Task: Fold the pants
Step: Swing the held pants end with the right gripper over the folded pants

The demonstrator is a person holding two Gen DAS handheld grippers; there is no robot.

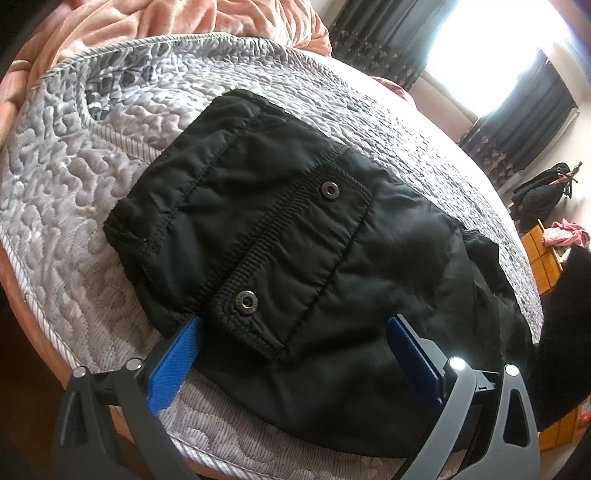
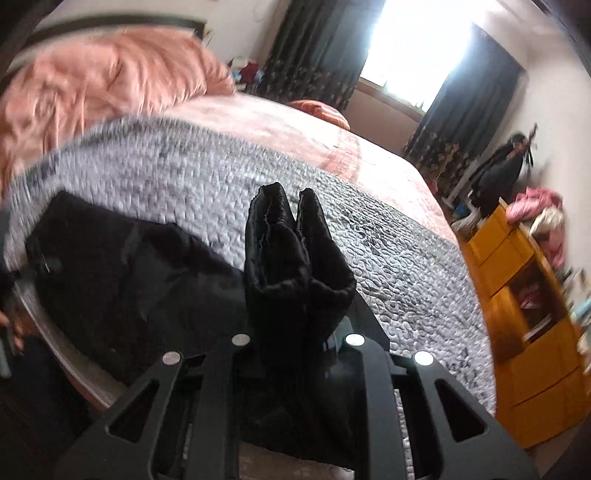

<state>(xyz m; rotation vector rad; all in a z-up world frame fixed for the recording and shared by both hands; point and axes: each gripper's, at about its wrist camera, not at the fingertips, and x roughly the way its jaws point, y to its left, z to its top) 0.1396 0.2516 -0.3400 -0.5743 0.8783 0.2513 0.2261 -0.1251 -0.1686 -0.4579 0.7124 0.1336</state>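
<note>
Looking along the left gripper (image 1: 293, 334), its two blue ribbed fingers (image 1: 173, 365) stood wide apart at the near edge of the black padded nylon pants (image 1: 295, 229), one finger at each side of the elastic waistband with its two metal snap buttons (image 1: 246, 302). The finger tips sat right at the fabric's edge, but nothing was pinched between them; whether they touched the cloth could not be told. The pants lay spread on a grey quilted bedspread (image 1: 74, 192) covering the bed, with a rumpled pink blanket (image 1: 147, 22) beyond it and dark curtains (image 1: 517, 110) beside a bright window. From the right wrist, the view was motion-blurred. The right gripper (image 2: 295, 332) had its jaws drawn close together on a bunched fold of the same black pants (image 2: 291, 258), which stood up between the dark linkage arms and hid the finger pads. The rest of the garment trailed off to the left, lying on the grey bedspread (image 2: 388, 258). A hand (image 2: 14, 328) showed at the far left edge, too blurred to make out in detail. A yellow wooden cabinet (image 2: 524, 314) stood at the right beside the bed, with pink clothing (image 2: 535, 203) heaped on top.
</note>
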